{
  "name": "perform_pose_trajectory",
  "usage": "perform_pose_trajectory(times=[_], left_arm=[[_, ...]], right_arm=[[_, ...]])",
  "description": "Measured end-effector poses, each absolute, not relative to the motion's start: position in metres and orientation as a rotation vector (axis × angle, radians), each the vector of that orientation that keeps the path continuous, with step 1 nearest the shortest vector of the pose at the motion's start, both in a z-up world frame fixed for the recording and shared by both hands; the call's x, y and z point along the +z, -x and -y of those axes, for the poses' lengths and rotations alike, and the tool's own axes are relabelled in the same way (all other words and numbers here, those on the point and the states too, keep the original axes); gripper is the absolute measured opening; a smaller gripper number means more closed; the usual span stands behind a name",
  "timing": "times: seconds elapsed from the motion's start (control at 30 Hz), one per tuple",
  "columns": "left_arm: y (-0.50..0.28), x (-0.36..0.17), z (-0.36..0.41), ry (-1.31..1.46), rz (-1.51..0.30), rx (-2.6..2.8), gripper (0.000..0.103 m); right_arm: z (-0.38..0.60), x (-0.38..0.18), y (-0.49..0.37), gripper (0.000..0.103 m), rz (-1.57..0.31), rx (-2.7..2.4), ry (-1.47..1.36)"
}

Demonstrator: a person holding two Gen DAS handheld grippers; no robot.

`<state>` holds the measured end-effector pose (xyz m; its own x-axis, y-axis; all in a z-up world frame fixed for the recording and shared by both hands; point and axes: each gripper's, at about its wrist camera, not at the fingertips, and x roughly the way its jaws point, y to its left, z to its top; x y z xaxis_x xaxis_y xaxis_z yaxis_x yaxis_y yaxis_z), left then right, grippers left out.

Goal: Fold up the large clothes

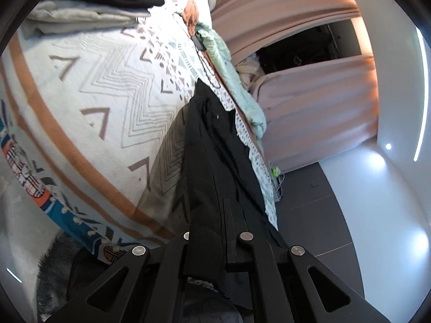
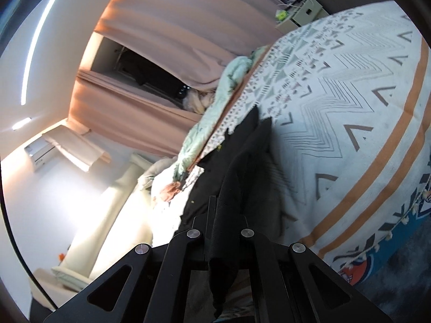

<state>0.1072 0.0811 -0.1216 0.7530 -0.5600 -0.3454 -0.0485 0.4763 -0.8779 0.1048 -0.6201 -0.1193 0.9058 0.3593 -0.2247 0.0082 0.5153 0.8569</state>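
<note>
A large black garment (image 1: 215,148) lies stretched across the patterned bedspread (image 1: 107,86). My left gripper (image 1: 219,215) is shut on one edge of it, and a fold of black cloth hangs back over the jaws. In the right wrist view the same black garment (image 2: 242,156) runs away from my right gripper (image 2: 218,210), which is shut on another part of its edge. Both held edges are raised off the bed, and the cloth casts a shadow on the spread. The fingertips are buried in cloth in both views.
Folded clothes (image 1: 89,8), one black and one pale, are stacked at the far end of the bed. A mint blanket (image 2: 212,113) is bunched along the bed's edge. Pink curtains (image 1: 317,102) hang beyond. A small bedside unit (image 2: 301,13) and dark floor (image 1: 323,215) lie past the bed.
</note>
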Motion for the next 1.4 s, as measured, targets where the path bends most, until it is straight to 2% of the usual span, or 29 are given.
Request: perform_pose_trajectory(times=[0.27, 0.83, 1.1, 1.4], left_arm=[[-0.064, -0.112, -0.102, 1.059, -0.635, -0.346, 0.003], [-0.007, -0.043, -0.123, 1.037, -0.469, -0.406, 0.003], [-0.012, -0.019, -0.123, 1.015, -0.463, -0.415, 0.003], [-0.057, -0.002, -0.125, 1.023, -0.425, -0.428, 0.003]], right_arm=[[0.608, -0.091, -0.068, 0.003, -0.387, 0.26, -0.986], [0.585, -0.029, -0.012, 0.003, -0.258, 0.368, -0.943], [0.589, -0.019, -0.014, 0.003, -0.249, 0.364, -0.925], [0.589, -0.01, -0.052, 0.003, -0.197, 0.352, -0.922]])
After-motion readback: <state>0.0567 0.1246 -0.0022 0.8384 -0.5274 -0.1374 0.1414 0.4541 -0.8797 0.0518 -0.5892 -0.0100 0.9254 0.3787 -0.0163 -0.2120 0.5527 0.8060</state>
